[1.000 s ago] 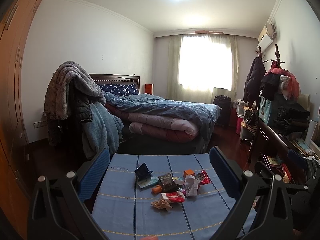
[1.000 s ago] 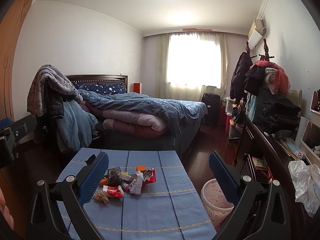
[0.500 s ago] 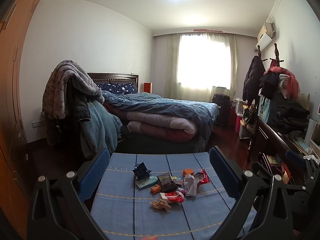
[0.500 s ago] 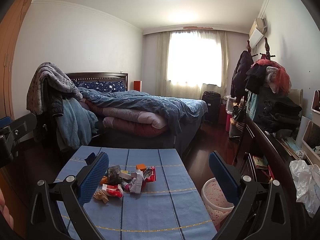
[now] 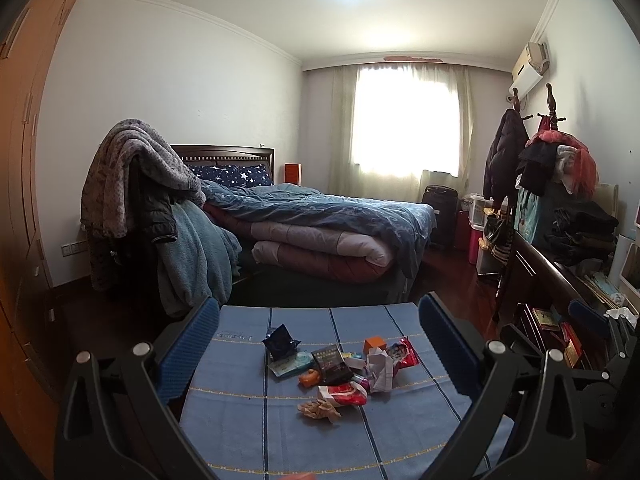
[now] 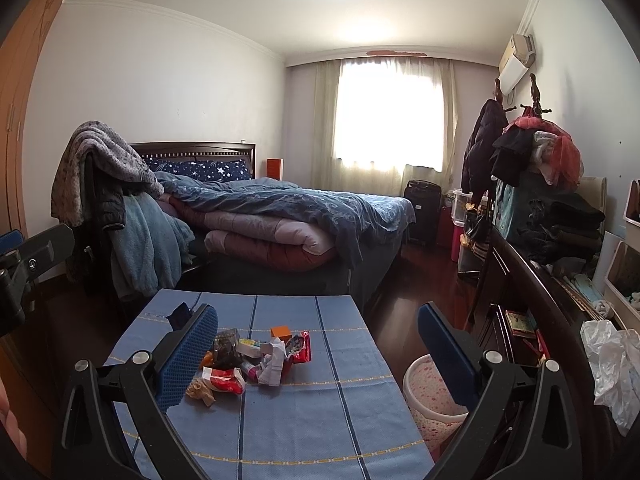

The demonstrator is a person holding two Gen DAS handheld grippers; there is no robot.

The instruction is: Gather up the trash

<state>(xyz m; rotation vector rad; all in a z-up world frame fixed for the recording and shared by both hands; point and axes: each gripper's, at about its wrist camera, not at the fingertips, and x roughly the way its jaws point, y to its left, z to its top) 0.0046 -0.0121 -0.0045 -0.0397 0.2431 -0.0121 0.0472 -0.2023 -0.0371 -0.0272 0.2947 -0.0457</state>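
Note:
A pile of trash lies on a table under a blue cloth: a dark blue wrapper, a black packet, an orange box, red wrappers, crumpled white paper and a crumpled brown scrap. My left gripper hangs open above the near side of the pile, holding nothing. My right gripper is also open and holds nothing, with the trash pile just inside its left finger. A pink-speckled waste bin stands on the floor by the table's right edge.
Behind the table are a bed with piled quilts and a chair draped with blankets. A dark dresser loaded with clothes and a white plastic bag runs along the right wall. Dark wood floor lies between bed and dresser.
Both views have drifted only slightly. The grippers remain open and the trash has not moved.

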